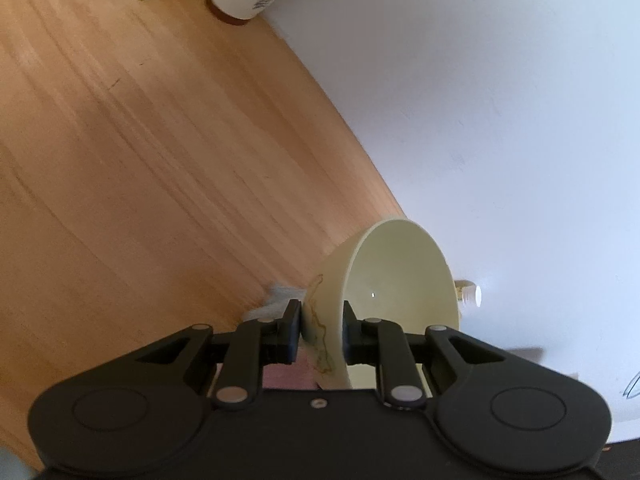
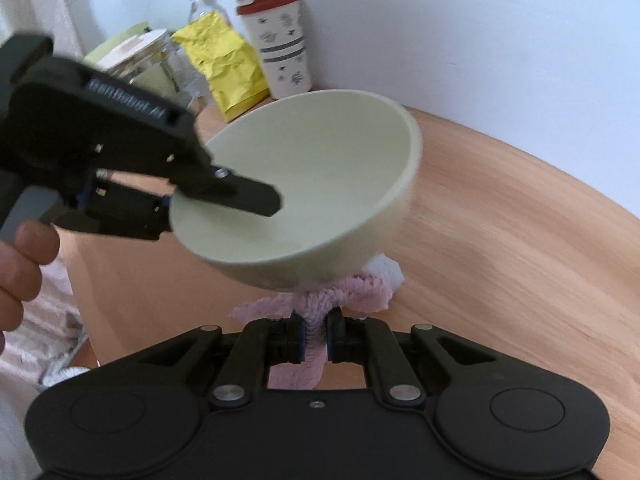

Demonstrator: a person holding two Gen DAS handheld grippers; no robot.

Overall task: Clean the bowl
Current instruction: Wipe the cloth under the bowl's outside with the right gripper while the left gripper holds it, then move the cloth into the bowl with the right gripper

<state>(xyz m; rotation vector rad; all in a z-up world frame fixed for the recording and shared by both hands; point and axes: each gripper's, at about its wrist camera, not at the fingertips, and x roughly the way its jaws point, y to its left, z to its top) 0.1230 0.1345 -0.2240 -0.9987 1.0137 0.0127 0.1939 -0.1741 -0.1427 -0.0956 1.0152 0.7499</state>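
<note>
Held off the wooden table (image 2: 500, 220) by the left gripper (image 1: 322, 330), fingers pinched onto the wall of the bowl (image 1: 394, 280): one pad inside, one outside, rim clamped between. Pale cream-green, smooth and glossy, deep and round, tilted so the opening faces partly sideways. Inside surface plain, with one small bright highlight. Outside wall marked by a thin brownish wavy line (stain or drip, cannot tell which) running down beside the outer finger (image 1: 292, 328).

From the right wrist view, same bowl (image 2: 320, 184) seen in mid-air above the table, slightly blurred, left gripper (image 2: 224, 196) reaching in from the left with a flat black finger lying across the inner wall. Bare fingers of the person's hand (image 2: 20, 264) at the left edge.

Right gripper (image 2: 316, 336) squeezed tight on a pink fluffy cloth (image 2: 340, 296), bunched and pressed up against the underside of the bowl, a bit of white cloth showing behind it.

At the back against the white wall (image 2: 480, 20): a yellow crumpled bag (image 2: 224, 68), a white patterned cup with a red lid (image 2: 280, 44), a clear bottle (image 2: 202, 8) and a glass jar (image 2: 148, 56).
</note>
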